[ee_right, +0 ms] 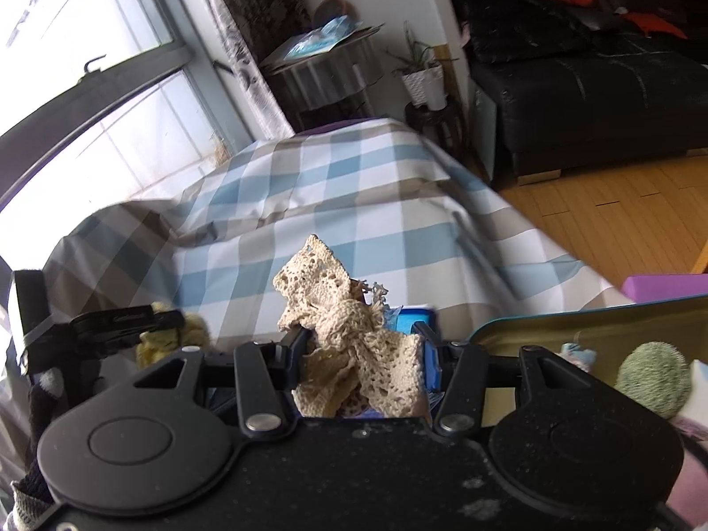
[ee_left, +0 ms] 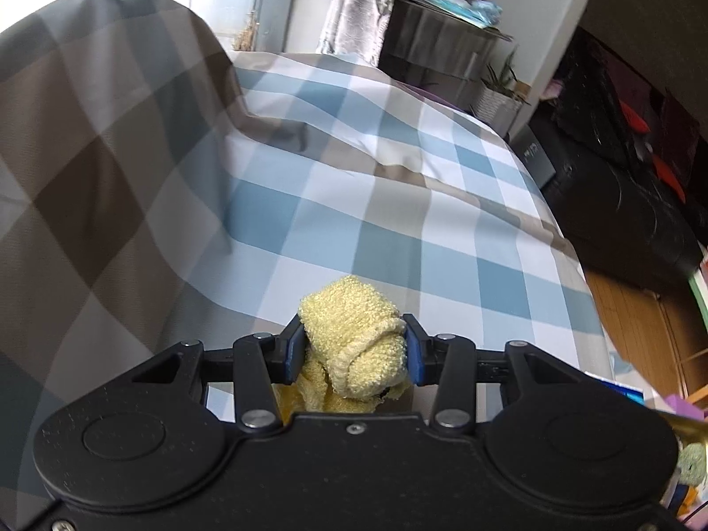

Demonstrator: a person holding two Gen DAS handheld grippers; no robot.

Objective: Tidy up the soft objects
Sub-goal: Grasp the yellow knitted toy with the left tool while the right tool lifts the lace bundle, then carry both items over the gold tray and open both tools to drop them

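Daylight is pouring in through a large window (ee_right: 88,101) with a dark frame, washing out the panes. A patterned grey curtain (ee_left: 358,4) is hanging beside it. A blue, white and beige checked cloth (ee_left: 354,203) is covering the work surface, bunching up high along its window-side edge. Past the far corner, a round side table (ee_right: 327,66) is carrying papers, and a potted plant (ee_right: 425,75) is standing by the white wall. A black sofa (ee_right: 588,88) is sitting on the wooden floor (ee_right: 619,221).

Nubby yellow terry cloth (ee_left: 354,336), openwork lace (ee_right: 349,332)
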